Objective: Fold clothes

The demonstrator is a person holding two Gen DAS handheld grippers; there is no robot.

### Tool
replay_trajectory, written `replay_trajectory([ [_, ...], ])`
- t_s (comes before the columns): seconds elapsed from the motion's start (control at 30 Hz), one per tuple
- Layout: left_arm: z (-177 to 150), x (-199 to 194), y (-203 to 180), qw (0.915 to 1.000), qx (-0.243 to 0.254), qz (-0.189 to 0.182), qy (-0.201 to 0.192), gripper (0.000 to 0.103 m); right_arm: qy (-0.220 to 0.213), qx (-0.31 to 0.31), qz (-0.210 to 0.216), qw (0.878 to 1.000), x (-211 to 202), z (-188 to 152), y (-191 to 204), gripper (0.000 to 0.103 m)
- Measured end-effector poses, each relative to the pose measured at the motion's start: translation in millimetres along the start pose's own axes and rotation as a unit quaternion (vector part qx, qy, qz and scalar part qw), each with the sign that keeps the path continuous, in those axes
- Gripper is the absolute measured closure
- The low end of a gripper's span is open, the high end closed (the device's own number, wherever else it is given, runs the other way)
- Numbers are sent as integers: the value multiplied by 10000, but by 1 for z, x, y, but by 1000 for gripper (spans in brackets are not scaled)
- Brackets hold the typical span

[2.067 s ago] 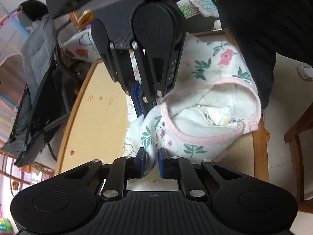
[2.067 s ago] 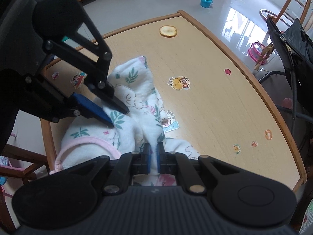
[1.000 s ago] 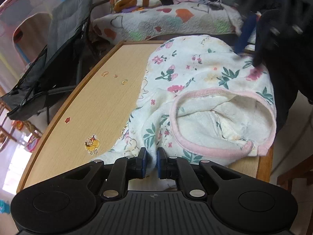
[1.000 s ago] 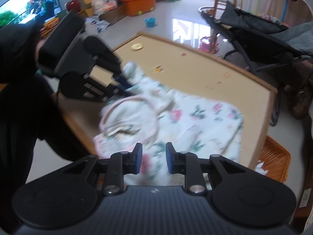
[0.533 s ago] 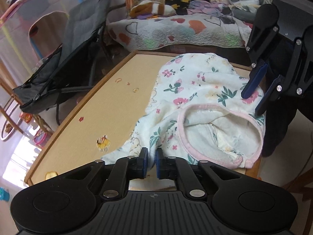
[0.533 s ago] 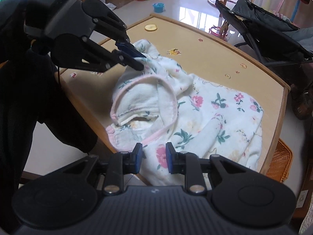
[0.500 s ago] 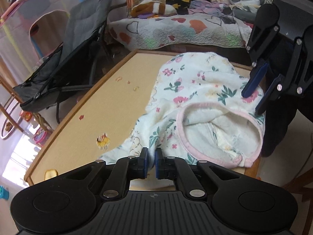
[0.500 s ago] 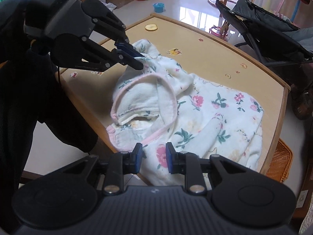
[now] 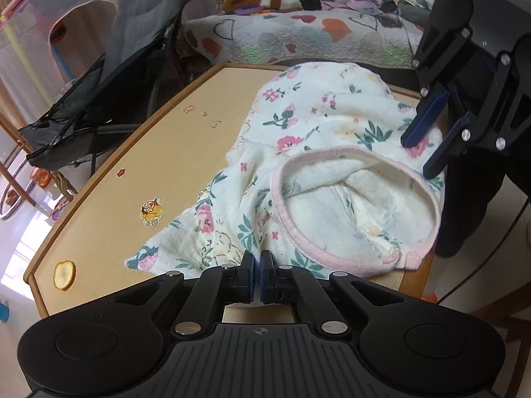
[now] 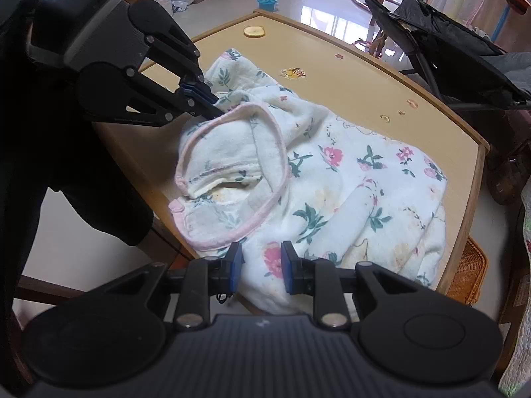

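Down at the near edge of the left wrist view, my left tongs are pinched shut on the edge of the garment, a fold of cloth caught between the blue pads. My right tongs show at the upper right, jaws parted, hanging just over the far side of the same garment. It lies spread on the wooden counter, which carries a cartoon sticker and a pale round slice near its corner. Beyond the counter stand a folded dark stroller and a bed with a heart-patterned quilt.

From the right wrist view, my right tongs stand partly open, a pink flower of the cloth showing between the pads; I cannot tell whether they touch it. My left tongs grip the cloth just beside the hood's pink trim. A wicker basket sits below the counter's corner.

White with pink flowers and green leaves, the garment is rumpled, its hood lying open and showing the plain lining.
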State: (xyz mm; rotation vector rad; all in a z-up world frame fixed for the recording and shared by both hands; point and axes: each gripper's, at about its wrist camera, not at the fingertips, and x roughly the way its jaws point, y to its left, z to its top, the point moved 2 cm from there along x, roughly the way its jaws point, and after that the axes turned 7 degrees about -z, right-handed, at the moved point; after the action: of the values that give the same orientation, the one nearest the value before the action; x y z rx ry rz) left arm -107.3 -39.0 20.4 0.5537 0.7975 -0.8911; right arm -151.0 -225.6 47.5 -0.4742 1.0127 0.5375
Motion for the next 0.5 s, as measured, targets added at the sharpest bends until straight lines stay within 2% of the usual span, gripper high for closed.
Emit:
replay_trajectory([
  [0.23,-4,-9,-3,9993,-267,161,-200,101,-50,-47,-34,10000,-1,-1,3,78],
  [0.4,-7,-19,-1,9982,-466,151,-336,101,-87,-123,91,9998,-11,-1,3,78],
  [0.5,-10,-20,-1,9982,-494,109,-320,101,-95,-237,47,9997,-12,-1,3,73],
])
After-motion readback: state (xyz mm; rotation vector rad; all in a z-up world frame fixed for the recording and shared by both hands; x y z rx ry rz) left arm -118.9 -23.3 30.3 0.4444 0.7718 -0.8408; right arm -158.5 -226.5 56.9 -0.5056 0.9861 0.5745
